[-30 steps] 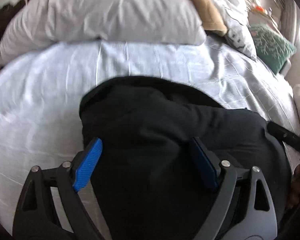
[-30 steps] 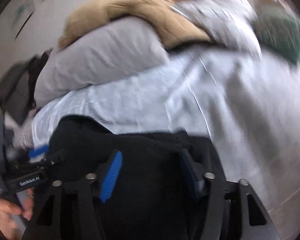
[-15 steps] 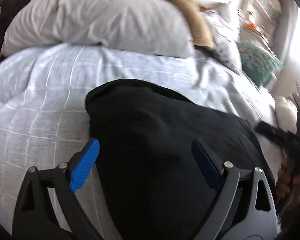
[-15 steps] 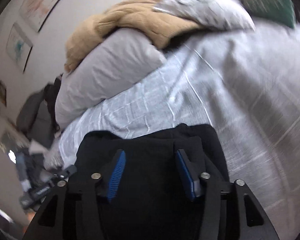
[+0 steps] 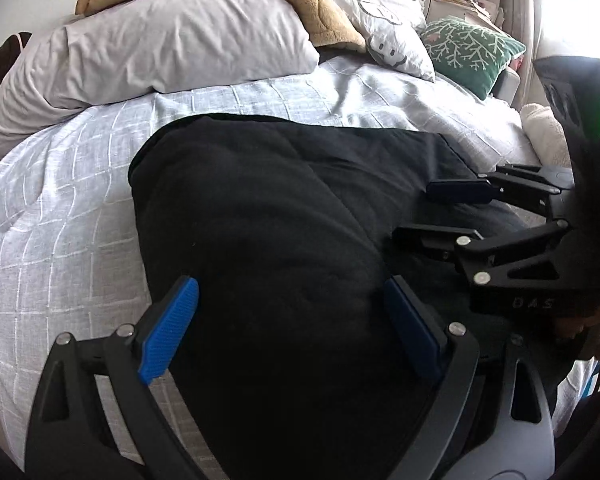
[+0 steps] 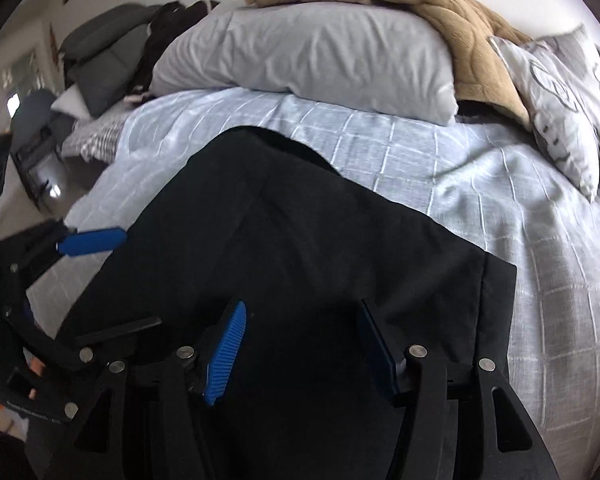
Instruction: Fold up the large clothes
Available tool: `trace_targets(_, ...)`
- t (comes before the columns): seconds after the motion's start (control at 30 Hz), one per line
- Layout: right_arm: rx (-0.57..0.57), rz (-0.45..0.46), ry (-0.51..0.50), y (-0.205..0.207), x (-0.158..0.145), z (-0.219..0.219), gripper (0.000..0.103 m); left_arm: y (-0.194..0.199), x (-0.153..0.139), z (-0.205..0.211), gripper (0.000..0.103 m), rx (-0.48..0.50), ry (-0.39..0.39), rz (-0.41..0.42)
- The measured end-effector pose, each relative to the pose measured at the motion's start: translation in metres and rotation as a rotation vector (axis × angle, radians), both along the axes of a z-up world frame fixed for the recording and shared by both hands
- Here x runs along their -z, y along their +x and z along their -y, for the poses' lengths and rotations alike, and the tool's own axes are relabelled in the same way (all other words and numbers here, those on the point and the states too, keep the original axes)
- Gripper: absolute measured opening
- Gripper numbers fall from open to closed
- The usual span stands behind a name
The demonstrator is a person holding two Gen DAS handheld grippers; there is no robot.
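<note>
Both grippers: I have the left gripper (image 5: 288,328) spread wide and holding nothing; the right gripper (image 6: 304,350) is parted too, its jaws have just been opening, with cloth lying below the gap but no pad pressing on it.
Garment place: black garment (image 5: 284,216) lies flat on the bed cover (image 5: 72,208), directly under and ahead of both pairs of fingers; its far edge stops short of the pillow (image 5: 172,52).
Step in hand: I judge a fold has been laid and I am letting go, hovering over it before the next fold.
Doing it well: I would lift clear without snagging the top layer, then look for a true edge or corner on each side, take both layers together, and keep the two hands level so the crease runs straight.
Seen from the right: straight hemmed side of the garment sits just right of my right finger; a rounded folded corner lies ahead of the left fingers.
Cloth: thick, matte, soft, probably heavy; it puffs slightly and may spring open.
Cover: pale grey-blue weave with a white grid, lightly creased.
Beyond fingers: tan fleece blanket (image 6: 452,12) over the pillow, plush and quilted.
</note>
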State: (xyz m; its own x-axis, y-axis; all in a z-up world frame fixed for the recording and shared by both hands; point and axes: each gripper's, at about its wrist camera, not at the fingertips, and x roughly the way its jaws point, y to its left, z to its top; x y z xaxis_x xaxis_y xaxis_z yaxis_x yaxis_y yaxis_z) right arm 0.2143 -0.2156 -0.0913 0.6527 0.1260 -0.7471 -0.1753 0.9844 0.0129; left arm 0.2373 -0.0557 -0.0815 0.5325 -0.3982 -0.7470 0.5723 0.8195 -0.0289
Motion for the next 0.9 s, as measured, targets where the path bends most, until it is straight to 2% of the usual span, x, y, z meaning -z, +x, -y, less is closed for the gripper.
trace_targets(0.07, 0.020, -0.019, -0.052, 0.000, 0.004, -0.002, 0.060, -0.004, 0.001, 0.001, 0.094, 0.002, 0.017, 0.009)
trace_targets(0.17, 0.117, -0.023, -0.114, 0.000, 0.006, 0.011, 0.060, -0.008, 0.001, -0.004, 0.094, 0.000, 0.004, -0.005)
trace_targets(0.3, 0.240, -0.055, -0.082, -0.012, -0.004, 0.049, 0.060, -0.008, -0.005, -0.014, 0.094, -0.015, -0.008, -0.077)
trace_targets(0.37, 0.290, -0.063, -0.100, -0.023, -0.013, 0.058, 0.060, -0.007, -0.013, -0.020, 0.093, -0.042, -0.018, -0.127)
trace_targets(0.5, 0.218, -0.068, 0.016, -0.055, -0.038, 0.050, 0.061, -0.027, -0.033, -0.024, 0.093, -0.044, -0.035, -0.150)
trace_targets(0.6, 0.129, -0.081, 0.051, -0.077, -0.049, 0.027, 0.063, -0.047, -0.034, -0.021, 0.093, -0.019, -0.031, -0.187)
trace_targets(0.73, 0.079, -0.181, 0.074, -0.093, -0.034, 0.007, 0.063, -0.078, -0.010, -0.016, 0.093, 0.005, 0.043, -0.221)
trace_targets(0.83, 0.106, -0.234, 0.107, -0.103, -0.014, 0.017, 0.063, -0.091, 0.007, -0.022, 0.095, 0.009, 0.056, -0.178)
trace_targets(0.9, 0.115, -0.246, 0.134, -0.109, -0.004, 0.025, 0.060, -0.096, 0.015, -0.026, 0.096, 0.004, 0.056, -0.179)
